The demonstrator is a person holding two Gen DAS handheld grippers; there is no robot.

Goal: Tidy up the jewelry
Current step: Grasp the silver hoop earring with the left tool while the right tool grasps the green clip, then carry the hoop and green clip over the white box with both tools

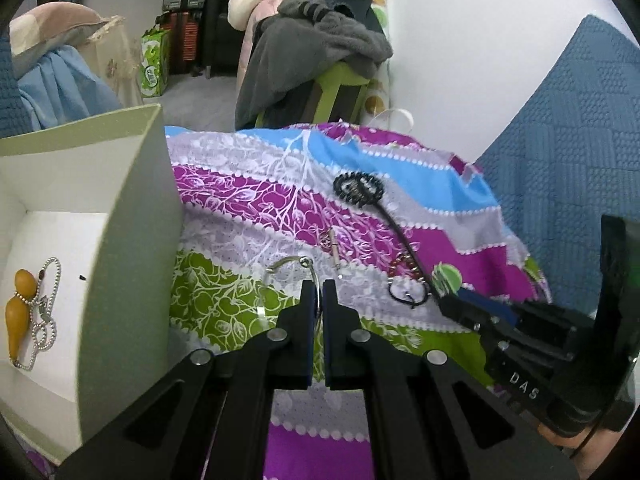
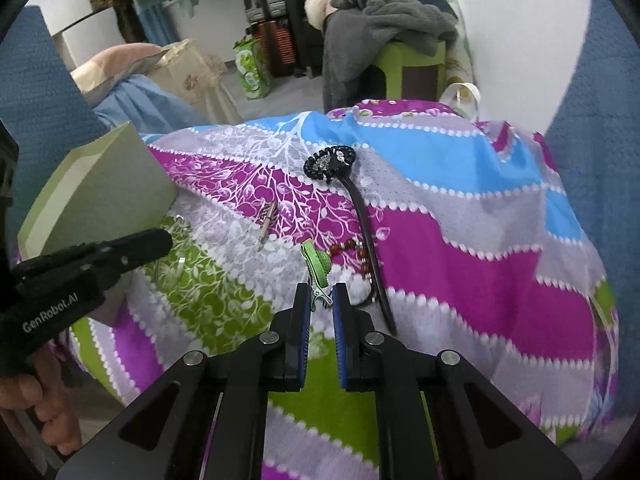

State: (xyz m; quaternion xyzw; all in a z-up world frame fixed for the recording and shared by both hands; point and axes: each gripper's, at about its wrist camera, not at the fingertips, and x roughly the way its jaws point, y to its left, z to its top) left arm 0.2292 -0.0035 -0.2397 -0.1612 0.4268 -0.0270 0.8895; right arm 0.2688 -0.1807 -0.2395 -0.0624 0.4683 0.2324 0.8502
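Observation:
My left gripper [image 1: 319, 292] is shut on a thin silver bangle [image 1: 288, 266], just right of the open pale-green box [image 1: 132, 216]. The box holds an orange gourd pendant [image 1: 18, 308] on a silver bead chain [image 1: 44, 320]. My right gripper [image 2: 321, 296] is shut on the metal end of a green hair clip [image 2: 316, 264]. On the patterned cloth lie a black beaded hair ornament with a long tail [image 2: 330, 162], a small metal pin [image 2: 266, 220] and a red bead bracelet [image 2: 352, 250]. The right gripper also shows in the left wrist view [image 1: 452, 304], holding the clip [image 1: 448, 278].
A bright purple, blue, green and grey floral cloth [image 2: 460, 240] covers the raised surface. Blue textured upholstery [image 1: 568, 168] rises at the right. Beyond the cloth's far edge are a stool piled with dark clothes [image 1: 320, 52], suitcases and a green bag [image 1: 154, 64].

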